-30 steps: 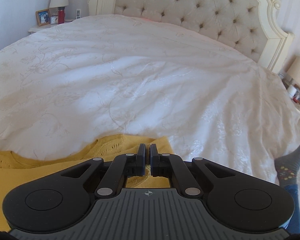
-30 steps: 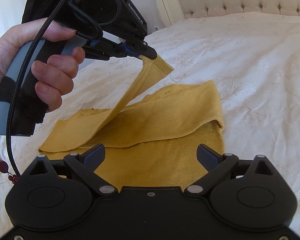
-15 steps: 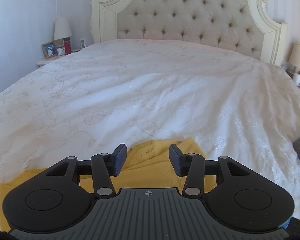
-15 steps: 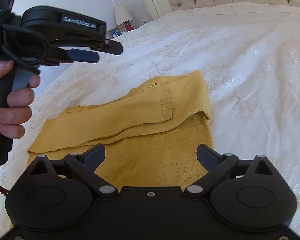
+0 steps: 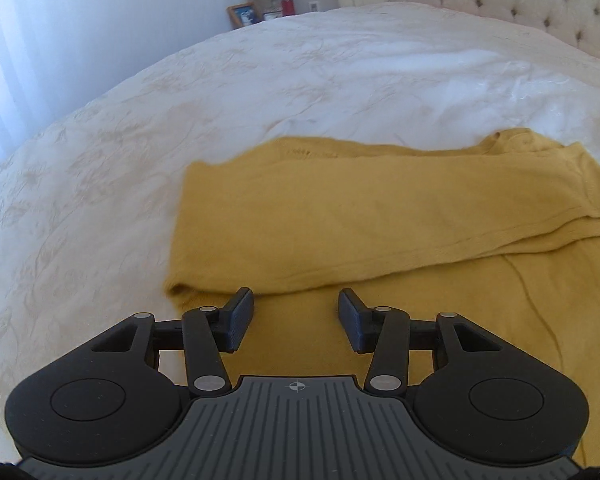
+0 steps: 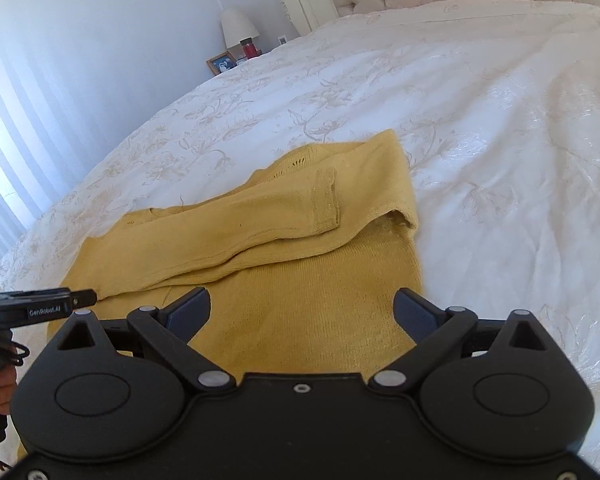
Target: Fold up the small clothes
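yellow top (image 6: 284,280) flat on bed (image 6: 500,120), sleeve (image 6: 260,220) folded across. left gripper (image 5: 296,312) and right gripper (image 6: 302,308) low over hem, jaws spread, empty. risk: pinching one layer only, dragging sleeve loose.

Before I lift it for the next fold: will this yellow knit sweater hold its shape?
Probably not. The yellow sweater looks thin and floppy, draping flat on the bedspread. Its folded sleeve lies loose on top, so it would likely slide off.
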The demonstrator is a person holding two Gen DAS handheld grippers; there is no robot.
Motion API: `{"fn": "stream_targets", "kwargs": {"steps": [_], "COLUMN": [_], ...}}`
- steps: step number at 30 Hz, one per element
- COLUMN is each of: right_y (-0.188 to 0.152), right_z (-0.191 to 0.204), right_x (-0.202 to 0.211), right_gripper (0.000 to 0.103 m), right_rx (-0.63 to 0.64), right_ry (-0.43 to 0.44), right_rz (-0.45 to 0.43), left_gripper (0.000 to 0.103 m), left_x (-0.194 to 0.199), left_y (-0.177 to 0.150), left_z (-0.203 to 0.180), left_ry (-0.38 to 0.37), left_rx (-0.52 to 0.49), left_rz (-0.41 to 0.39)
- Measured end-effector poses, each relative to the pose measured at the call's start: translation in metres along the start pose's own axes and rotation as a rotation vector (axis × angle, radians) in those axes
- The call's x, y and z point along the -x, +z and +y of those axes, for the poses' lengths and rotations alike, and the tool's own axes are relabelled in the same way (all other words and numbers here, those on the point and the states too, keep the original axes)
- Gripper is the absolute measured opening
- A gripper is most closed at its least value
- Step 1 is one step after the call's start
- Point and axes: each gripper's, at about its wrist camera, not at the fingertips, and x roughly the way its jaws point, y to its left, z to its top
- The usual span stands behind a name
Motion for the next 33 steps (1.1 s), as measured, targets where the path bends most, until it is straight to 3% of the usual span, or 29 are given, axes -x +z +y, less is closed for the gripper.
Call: {"fn": "stream_targets", "kwargs": {"steps": [6,13,20,22,25,33], "right_y": [-0.013,-0.036,-0.038,-0.033,-0.022,0.035], "right_z": [0.009,0.020,0.015,0.019,0.023,0.030], "right_x": [-0.013,-0.020,-0.019,-0.019,-0.013,-0.040], "right_gripper": [0.098,0.102,0.102,0.100,0.086,0.079], "right_rx": [0.082,0.229,0.193,0.192,0.156,0.182], "right_ry": [-0.045,-0.081,-0.055,-0.079,-0.041,-0.031], "right_rz": [-0.006,-0.074,-0.098,-0.076,-0.084,-0.104], "left_gripper": [0.049,0.075,0.079,0.079,0.079,0.079], "left_x": [0.005,-0.001,-0.006,-0.006,-0.007,-0.007], "left_y": [-0.030,-0.050,-0.054,-0.054,-0.055,-0.056], "left_z": [0.026,0.012,0.012,0.010,0.008,0.009], "left_ry": [-0.053,-0.033,-0.026,-0.018,-0.010,-0.014], "left_rx": [0.152,0.100,0.101,0.094,0.088,0.093], "left_rz": [-0.120,-0.214,-0.206,-0.207,-0.209,-0.211]}}
